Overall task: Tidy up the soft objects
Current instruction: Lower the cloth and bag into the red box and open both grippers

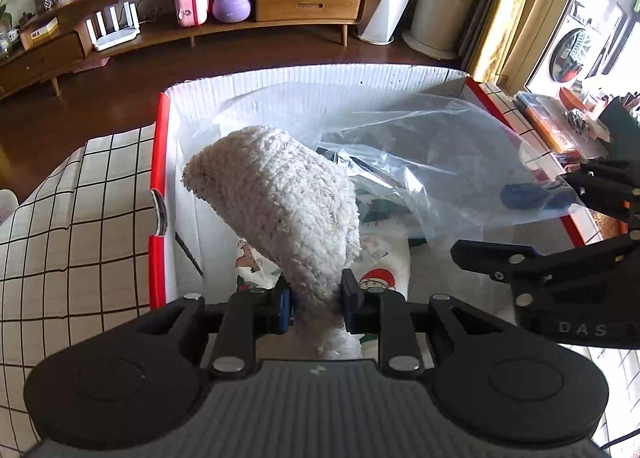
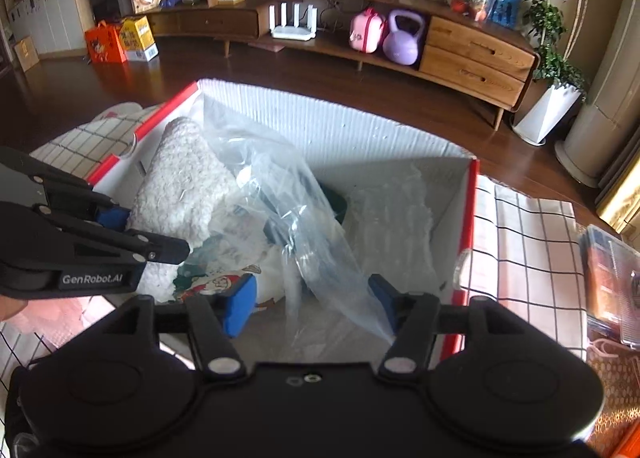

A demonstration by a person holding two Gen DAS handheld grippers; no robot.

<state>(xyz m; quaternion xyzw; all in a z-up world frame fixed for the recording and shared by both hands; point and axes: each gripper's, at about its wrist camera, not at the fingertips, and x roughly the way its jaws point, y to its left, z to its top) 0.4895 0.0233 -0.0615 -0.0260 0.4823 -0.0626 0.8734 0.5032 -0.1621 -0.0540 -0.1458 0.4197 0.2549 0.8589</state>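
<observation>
The fluffy white knitted cloth [image 1: 280, 198], pinched by the left claw [image 1: 316, 298] above the white cardboard box [image 1: 320, 82], should be lowered clear of the crinkled clear plastic bag [image 2: 288, 194], which seems loose between the right claw's [image 2: 316, 306] parted jaws.

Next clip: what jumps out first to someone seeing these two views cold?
The fluffy white knitted piece dominates, clamped low in the left gripper and held up over the white box with red edges. Beside it in the box, a crumpled clear plastic bag trails between the open fingers of the right gripper. Under both lies a Santa-print fabric on the box floor.
</observation>
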